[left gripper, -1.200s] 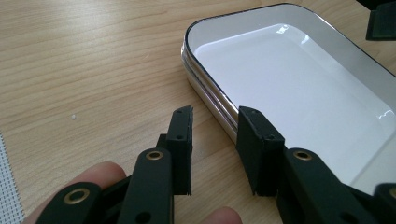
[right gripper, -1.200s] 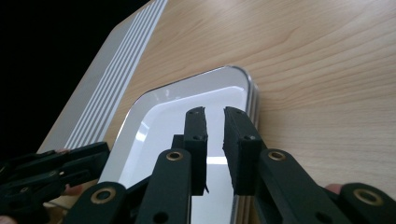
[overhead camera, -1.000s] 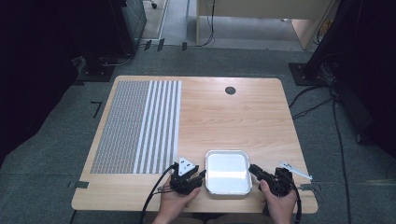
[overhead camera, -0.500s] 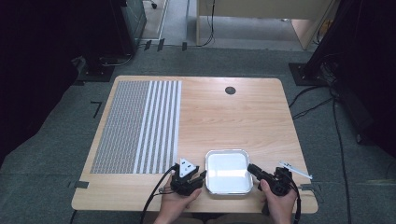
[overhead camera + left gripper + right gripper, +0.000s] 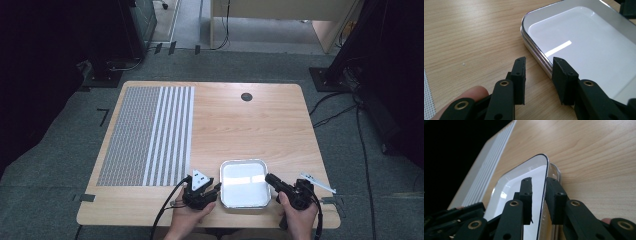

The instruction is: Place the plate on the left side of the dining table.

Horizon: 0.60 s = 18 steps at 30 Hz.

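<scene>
Two tools are bracketing the white tray [image 5: 245, 182] at the surface's [image 5: 280, 130] near edge: I am straddling its rims with left tool [image 5: 539, 72] and right tool [image 5: 539, 195], both spread, unclamped, so closing evenly seems next before lifting.

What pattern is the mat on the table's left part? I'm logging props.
Grey mesh, then white stripes; the mat shows best from the high view.

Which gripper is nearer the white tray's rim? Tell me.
Right. The right gripper has its jaws either side of the white tray's rim; the left gripper straddles the opposite rim with a wider gap.
</scene>
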{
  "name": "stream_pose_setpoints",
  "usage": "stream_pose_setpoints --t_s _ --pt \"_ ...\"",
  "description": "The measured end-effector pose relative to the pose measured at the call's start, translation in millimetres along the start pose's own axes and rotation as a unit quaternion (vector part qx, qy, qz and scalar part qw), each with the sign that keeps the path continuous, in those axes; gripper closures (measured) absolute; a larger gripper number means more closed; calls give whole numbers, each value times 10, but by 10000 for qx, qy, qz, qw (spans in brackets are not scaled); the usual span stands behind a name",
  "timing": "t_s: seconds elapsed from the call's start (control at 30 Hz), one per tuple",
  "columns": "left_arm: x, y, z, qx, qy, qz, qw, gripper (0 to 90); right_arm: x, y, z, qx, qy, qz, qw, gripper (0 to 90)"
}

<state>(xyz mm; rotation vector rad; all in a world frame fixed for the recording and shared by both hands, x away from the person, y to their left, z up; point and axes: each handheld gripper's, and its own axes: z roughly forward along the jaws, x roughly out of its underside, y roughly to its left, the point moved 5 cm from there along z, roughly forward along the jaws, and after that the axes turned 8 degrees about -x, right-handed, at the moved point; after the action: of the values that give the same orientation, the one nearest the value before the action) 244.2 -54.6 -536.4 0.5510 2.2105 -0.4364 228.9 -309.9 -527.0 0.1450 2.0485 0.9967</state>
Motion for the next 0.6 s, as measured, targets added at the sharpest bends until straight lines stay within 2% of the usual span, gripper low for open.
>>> stream_pose_setpoints --t_s 0.2,0.23,0.27,0.3,0.37,0.53,0.6 --pt "1 -13 -3 -47 -20 36 10000 658 49 13 52 322 96 -352 9988 790" --pt "-1 -16 -3 -61 -36 30 10000 658 69 12 72 431 154 -478 9978 799" --pt "0 -18 -3 -82 -33 34 10000 657 110 28 100 617 188 -795 9948 813" --pt "1 -18 -2 -92 -36 40 9999 657 110 28 100 617 188 -795 9948 813" --pt "1 -13 -2 -97 -40 30 9999 641 122 58 109 807 187 -1039 9911 836" --pt "-17 -8 -15 -99 -100 -57 9999 554 116 111 90 1192 -79 -1091 9868 891" --pt "-19 -1 -16 -121 -99 -76 9998 540 121 128 81 1239 -119 -1038 9868 891"
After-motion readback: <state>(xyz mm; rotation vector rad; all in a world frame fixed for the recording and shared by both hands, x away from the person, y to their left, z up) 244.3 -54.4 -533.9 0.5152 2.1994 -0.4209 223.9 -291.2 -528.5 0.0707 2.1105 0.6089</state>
